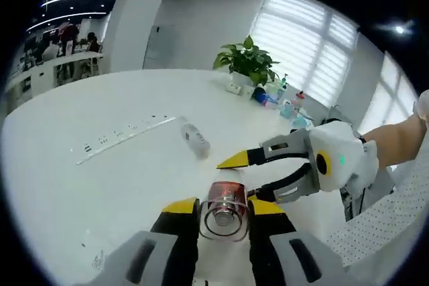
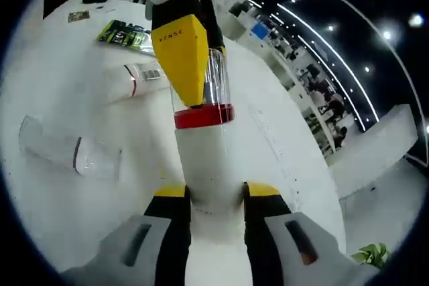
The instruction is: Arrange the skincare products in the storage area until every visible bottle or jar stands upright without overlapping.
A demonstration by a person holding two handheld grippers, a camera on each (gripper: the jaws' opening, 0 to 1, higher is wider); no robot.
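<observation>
Gripping clear-capped white bottle (image 2: 204, 159): left gripper (image 1: 224, 213) on cap | right gripper (image 2: 213, 195) on body

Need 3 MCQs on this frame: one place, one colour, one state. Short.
1. Where does the left gripper grip the white bottle with a red band and clear cap?
A. clear cap
B. base
C. nowhere

2. What colour are the tips of the left gripper's fingers?
A. blue
B. yellow
C. green

3. How are the two white plastic tubes placed on the white table?
A. upright
B. stacked
C. lying apart

Answers:
1. A, its fingers close on the cap, while the right gripper grips the body.
2. B, the tips are yellow.
3. C, both lie on their sides with bare table between them.
</observation>
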